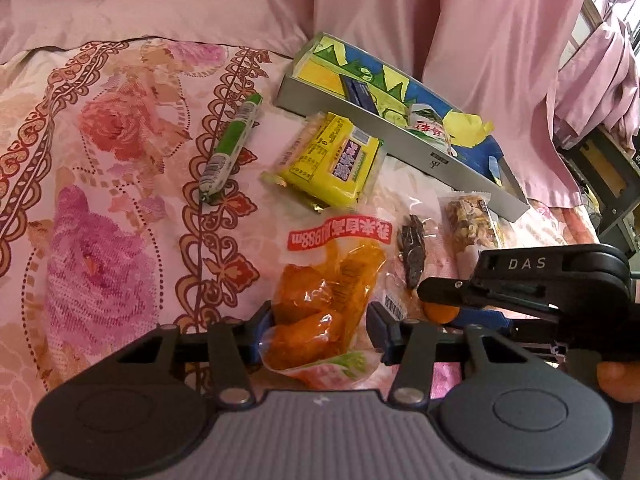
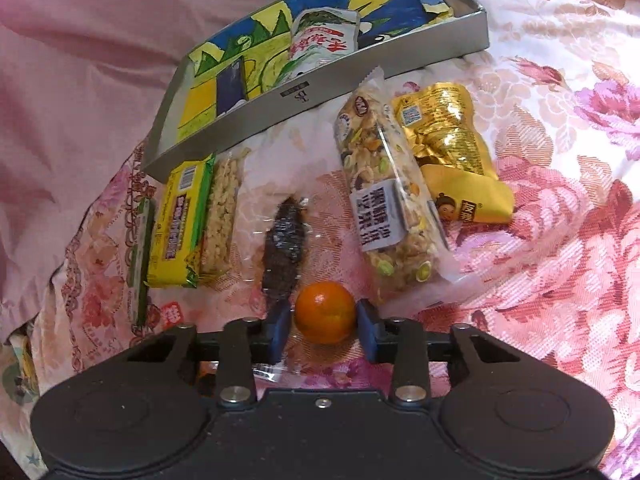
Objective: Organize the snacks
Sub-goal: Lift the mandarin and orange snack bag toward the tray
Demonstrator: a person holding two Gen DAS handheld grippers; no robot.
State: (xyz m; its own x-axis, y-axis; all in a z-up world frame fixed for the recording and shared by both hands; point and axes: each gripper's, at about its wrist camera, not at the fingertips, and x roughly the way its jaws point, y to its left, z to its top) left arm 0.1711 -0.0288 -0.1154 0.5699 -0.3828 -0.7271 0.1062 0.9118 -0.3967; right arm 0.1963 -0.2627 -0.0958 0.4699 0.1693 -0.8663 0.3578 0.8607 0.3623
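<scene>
My left gripper (image 1: pixel 318 334) is shut on a clear bag of orange snacks (image 1: pixel 320 308) lying on the flowered bedspread, its blue pads pressing the bag's two sides. In the right wrist view my right gripper (image 2: pixel 324 328) is shut on a small tangerine (image 2: pixel 325 312), just above the bedspread. From the left wrist view that tangerine (image 1: pixel 442 313) peeks out under the right gripper's black finger (image 1: pixel 452 294). A grey box (image 2: pixel 320 86) with a blue-and-yellow lining sits behind, holding a white-green packet (image 2: pixel 320 36) and a dark blue packet (image 2: pixel 230 84).
Loose on the bedspread lie a green sausage stick (image 1: pixel 232 144), a yellow cracker pack (image 1: pixel 332 160), a dark snack in clear wrap (image 2: pixel 284 244), a nut bar (image 2: pixel 388 200), a gold bag (image 2: pixel 452 148) and a puffed-rice bar (image 2: pixel 222 208). Pink bedding rises behind the box.
</scene>
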